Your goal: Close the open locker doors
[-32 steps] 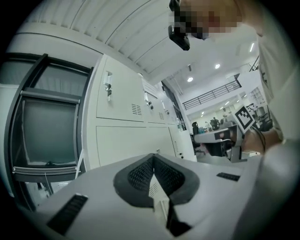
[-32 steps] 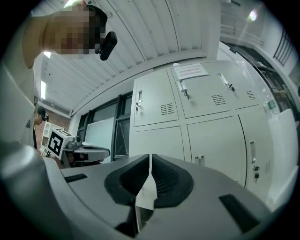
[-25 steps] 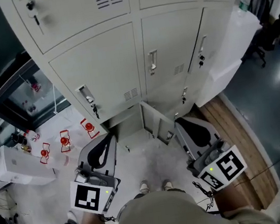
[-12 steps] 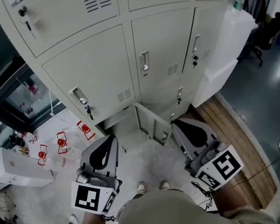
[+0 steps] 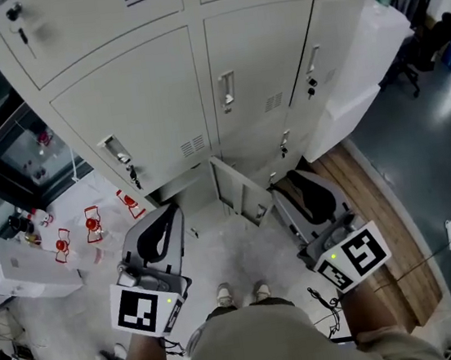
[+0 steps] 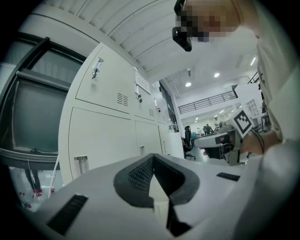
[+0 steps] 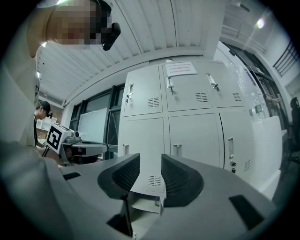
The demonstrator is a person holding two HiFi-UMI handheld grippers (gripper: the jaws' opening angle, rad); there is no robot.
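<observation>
A bank of grey lockers [image 5: 196, 80] stands in front of me. One bottom-row door [image 5: 238, 191] hangs open toward me, with its dark compartment [image 5: 188, 195] to its left. My left gripper [image 5: 159, 229] is held low, left of that door, its jaws meeting at the tip [image 6: 153, 156] with nothing in them. Just right of the door is my right gripper [image 5: 300, 192]. Its jaws are opening, with a clear gap [image 7: 150, 157] and nothing between them. Through that gap I see the open door [image 7: 151, 180].
A white board [image 5: 360, 75] leans against the lockers' right end, above a wooden floor strip [image 5: 377, 204]. Red-and-white items [image 5: 91, 225] lie on the floor at the left, under a dark window frame [image 5: 6, 138]. The person's shoes [image 5: 241, 295] are below.
The head view has shifted, so the lockers and the open door sit slightly higher and further left. Both grippers stay low before the door. The right jaws have parted.
</observation>
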